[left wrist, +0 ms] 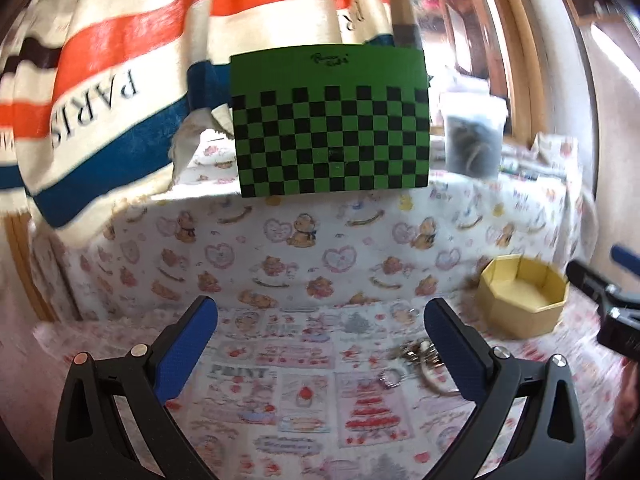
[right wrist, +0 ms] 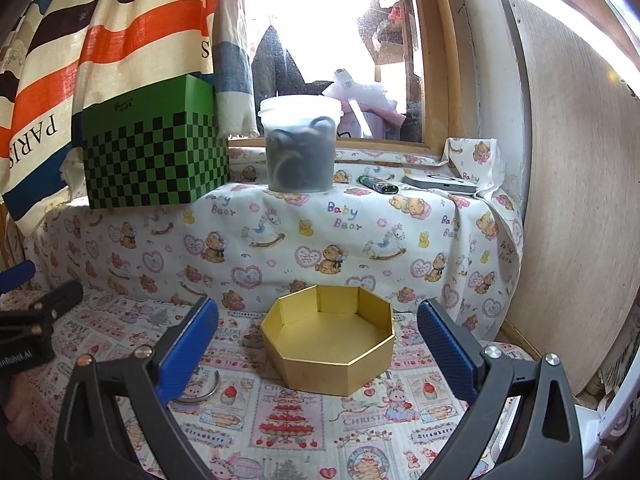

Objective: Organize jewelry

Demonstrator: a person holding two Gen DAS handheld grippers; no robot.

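Note:
A gold octagonal box (right wrist: 330, 346) stands open and empty on the printed cloth; it also shows at the right in the left wrist view (left wrist: 524, 296). A small heap of silver jewelry (left wrist: 416, 360) with rings and a chain lies just left of my left gripper's right finger. A silver bangle (right wrist: 204, 390) lies behind my right gripper's left finger. My left gripper (left wrist: 320, 344) is open and empty above the cloth. My right gripper (right wrist: 318, 344) is open and empty, with the box between its fingers further off.
A green checkered box (right wrist: 154, 152) and a lidded plastic tub (right wrist: 300, 144) stand on the raised, cloth-covered ledge behind. A lighter (right wrist: 378, 185) and a flat grey device (right wrist: 440, 184) lie there too. A striped curtain (left wrist: 120, 60) hangs at left. A wall (right wrist: 580, 200) is at right.

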